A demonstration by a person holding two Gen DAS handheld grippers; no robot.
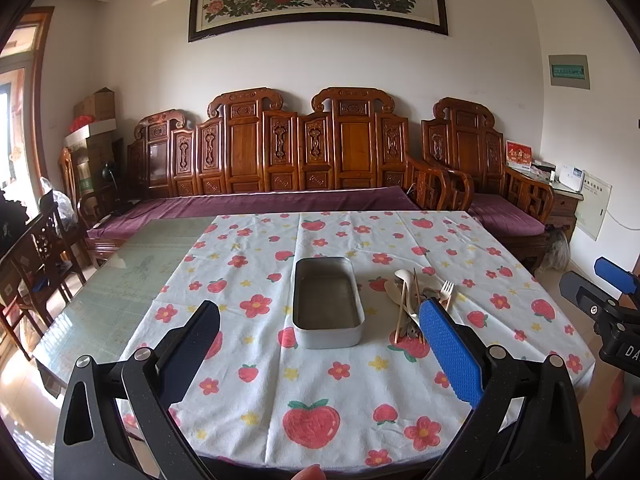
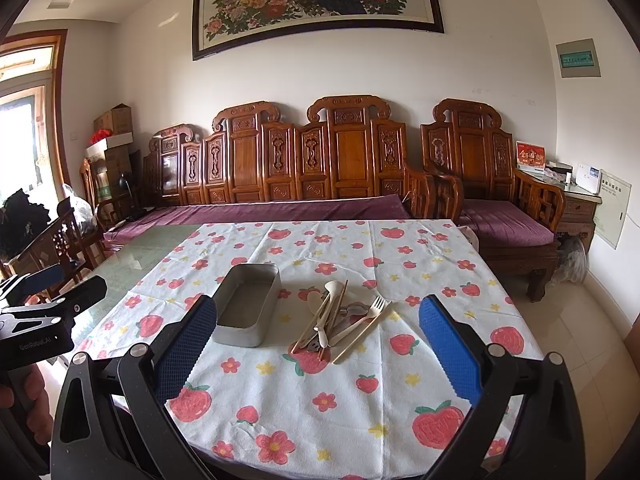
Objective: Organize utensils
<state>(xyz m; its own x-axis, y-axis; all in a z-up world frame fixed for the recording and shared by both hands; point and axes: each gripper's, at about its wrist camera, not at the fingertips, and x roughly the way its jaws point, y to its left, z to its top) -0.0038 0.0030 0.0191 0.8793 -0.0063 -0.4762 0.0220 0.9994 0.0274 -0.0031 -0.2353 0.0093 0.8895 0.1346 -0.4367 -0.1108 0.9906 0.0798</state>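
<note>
- Cloth [image 1: 360, 392] with strawberry and flower print covers the right part of the counter; bare glass top [image 1: 120, 280] shows along the left edge.
- Carved wooden bench [image 1: 280, 148] with purple cushion stands beyond the far edge.
- Matching armchair [image 2: 492, 184] past the far right corner.
- Framed peony painting [image 2: 316, 0] on the wall.
- Stacked cardboard boxes [image 2: 114, 136] far left.

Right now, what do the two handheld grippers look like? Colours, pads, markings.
Both match: black speckled plastic frames with silver pivot bolts and blue textured finger pads. The left gripper body shows white "GenRobot.AI" lettering in the right wrist view; the right gripper shows partial white letters in the left.
</note>
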